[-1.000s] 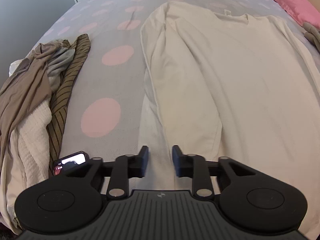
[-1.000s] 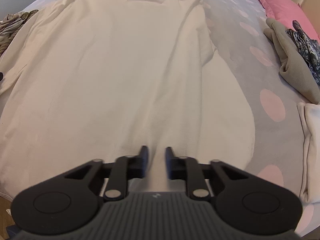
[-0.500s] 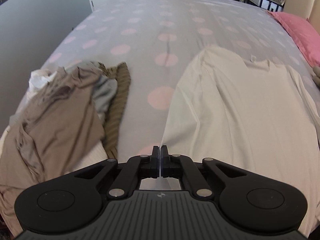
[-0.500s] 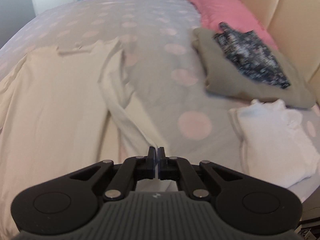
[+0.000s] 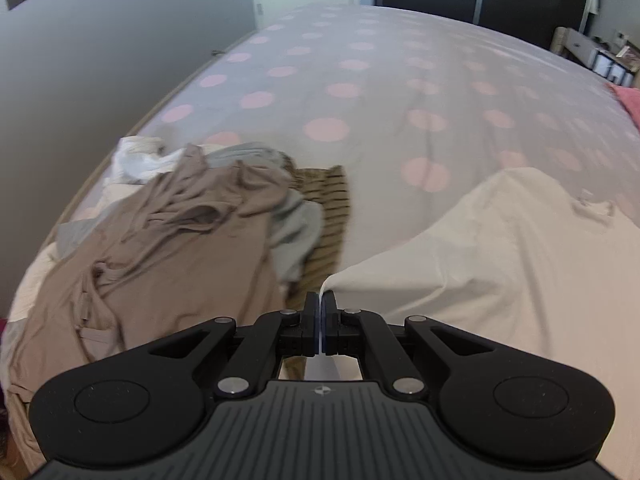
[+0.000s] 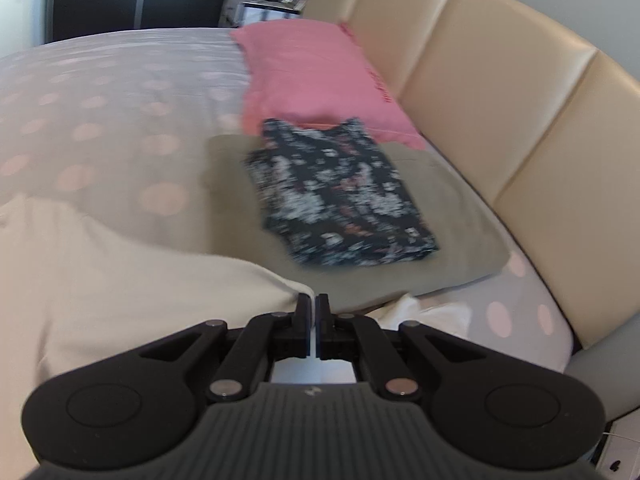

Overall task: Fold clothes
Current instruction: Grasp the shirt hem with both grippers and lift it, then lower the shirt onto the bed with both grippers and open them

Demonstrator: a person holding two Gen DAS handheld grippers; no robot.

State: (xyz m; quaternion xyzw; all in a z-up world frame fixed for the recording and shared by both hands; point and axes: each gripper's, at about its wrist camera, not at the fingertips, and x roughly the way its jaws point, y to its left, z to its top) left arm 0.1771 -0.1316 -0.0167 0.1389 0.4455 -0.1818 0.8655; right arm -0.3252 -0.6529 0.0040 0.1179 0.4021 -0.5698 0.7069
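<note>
A cream long-sleeved shirt (image 5: 500, 256) lies spread on the grey bedspread with pink dots (image 5: 360, 92). My left gripper (image 5: 321, 300) is shut on the shirt's bottom left corner and holds it lifted off the bed. In the right wrist view the same cream shirt (image 6: 100, 280) fills the lower left. My right gripper (image 6: 313, 302) is shut on its bottom right corner, also raised. The cloth runs taut from each pair of fingers down to the bed.
A heap of unfolded clothes (image 5: 168, 248), tan, grey, white and striped, lies at the bed's left edge. On the right sit a folded olive garment (image 6: 452, 240) with a dark floral one (image 6: 340, 196) on top, a white garment (image 6: 424, 312), a pink pillow (image 6: 316, 76) and the beige headboard (image 6: 500, 92).
Both grippers closed on the shirt's bottom corners and rose, lifting the hem. The left view swung left toward the heap, the right view right toward the headboard.
</note>
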